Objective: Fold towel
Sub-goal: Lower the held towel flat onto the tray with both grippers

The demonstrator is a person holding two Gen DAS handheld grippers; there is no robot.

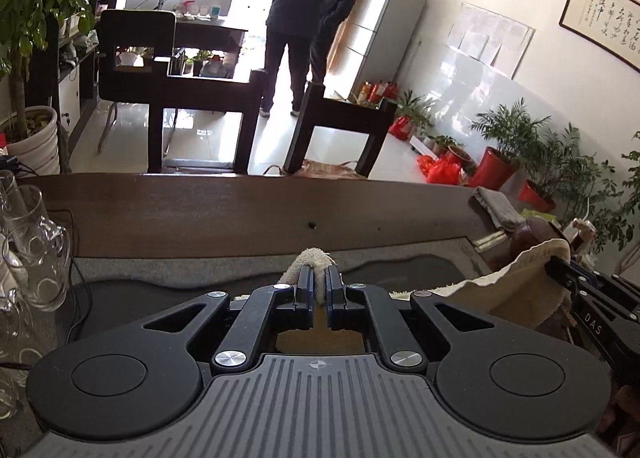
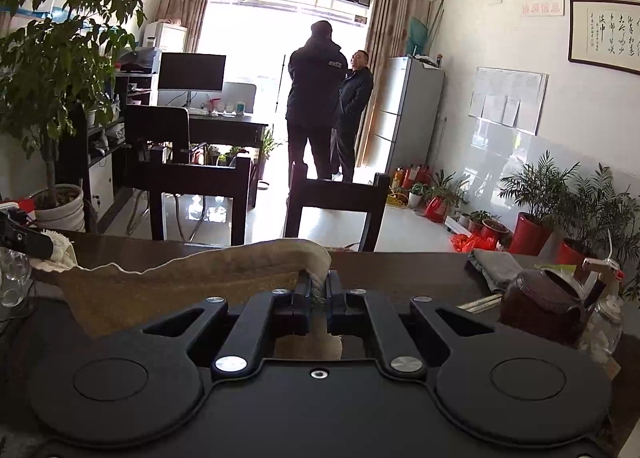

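Observation:
A cream and tan towel [image 2: 208, 278] hangs stretched between my two grippers above a dark wooden table [image 1: 240, 209]. My left gripper [image 1: 319, 278] is shut on one corner, and a white tuft of towel [image 1: 312, 256] sticks out past the fingertips. My right gripper [image 2: 319, 282] is shut on the other corner, with the cloth draping away to the left. In the left wrist view the right gripper [image 1: 560, 264] shows at the right edge with towel [image 1: 508, 290] hanging from it. In the right wrist view the left gripper [image 2: 36, 244] shows at the far left.
Clear glass mugs [image 1: 36, 254] stand at the table's left. A folded grey cloth [image 2: 496, 268], a dark brown teapot [image 2: 544, 304] and a jar [image 2: 604, 322] sit at the right. A grey mat [image 1: 224, 272] lies under the grippers. Dark chairs [image 2: 336, 209], potted plants and two standing people [image 2: 320, 97] are beyond.

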